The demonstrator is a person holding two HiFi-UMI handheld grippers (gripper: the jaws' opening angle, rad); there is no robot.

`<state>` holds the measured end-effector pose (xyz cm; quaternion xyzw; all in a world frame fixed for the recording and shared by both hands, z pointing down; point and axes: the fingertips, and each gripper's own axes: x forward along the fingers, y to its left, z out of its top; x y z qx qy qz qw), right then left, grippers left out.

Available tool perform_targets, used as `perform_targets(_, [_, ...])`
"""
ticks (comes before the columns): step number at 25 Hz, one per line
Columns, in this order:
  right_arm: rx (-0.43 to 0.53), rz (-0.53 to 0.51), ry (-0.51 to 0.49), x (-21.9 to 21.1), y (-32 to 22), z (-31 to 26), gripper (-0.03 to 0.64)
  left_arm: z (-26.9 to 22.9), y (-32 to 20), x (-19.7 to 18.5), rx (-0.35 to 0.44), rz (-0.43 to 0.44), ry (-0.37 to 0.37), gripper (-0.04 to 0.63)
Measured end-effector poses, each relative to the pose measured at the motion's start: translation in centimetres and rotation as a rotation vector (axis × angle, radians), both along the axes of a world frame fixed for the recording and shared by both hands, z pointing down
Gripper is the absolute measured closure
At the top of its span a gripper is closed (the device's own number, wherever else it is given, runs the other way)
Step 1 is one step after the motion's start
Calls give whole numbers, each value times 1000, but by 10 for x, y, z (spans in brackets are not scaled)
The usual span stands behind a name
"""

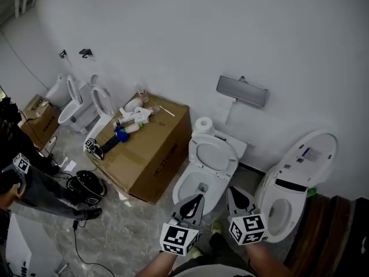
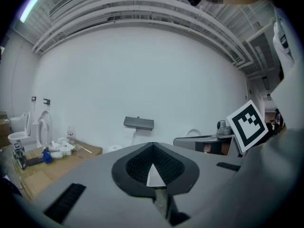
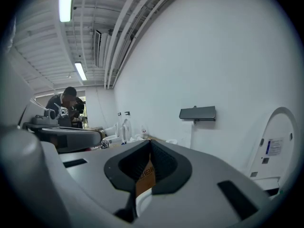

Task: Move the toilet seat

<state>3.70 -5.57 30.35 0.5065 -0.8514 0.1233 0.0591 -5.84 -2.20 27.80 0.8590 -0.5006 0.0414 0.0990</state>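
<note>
While the box [image 1: 151, 150] with its clutter sits at the left, the toilet [image 1: 185, 184] stands just right of it, and its seat [image 1: 197, 153] appears tipped up against the tank. To do this step well, I judge that one pair of tongs should come in from the front, open, and pinch only the seat's free upper edge. It should then swing the seat slowly about its hinge rather than let it drop. The left tongs [image 1: 198, 201] [image 2: 153, 146] hover above the bowl's front rim, jaws together, holding and touching nothing. The right tongs [image 1: 233, 193] [image 3: 150, 145], just beside them, are likewise closed and empty. Further right stands a second toilet [image 1: 275, 196], lid up.
</note>
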Motion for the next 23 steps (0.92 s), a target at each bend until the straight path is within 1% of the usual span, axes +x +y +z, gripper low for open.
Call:
perform_targets(3, [21,-8,9,-10,13,-12,598,-13,13,-7,24,-3,-1,592])
perform_targets(7, [16,-7,21,-17,30,-16,600,-15,28,-13,11,5,-8,592])
perform_targets(11, [15,-10,23,-17,44,-20,600,-19,40,-14,19,3,2,592])
perform_targets(17, [37,-17,43,-22,55,-26,601,-24,50,-18,19,-3,28,592])
perform_targets(23, [40,-21,49,-26,62,-25,601,-24,53,-22,44,-5,16,592])
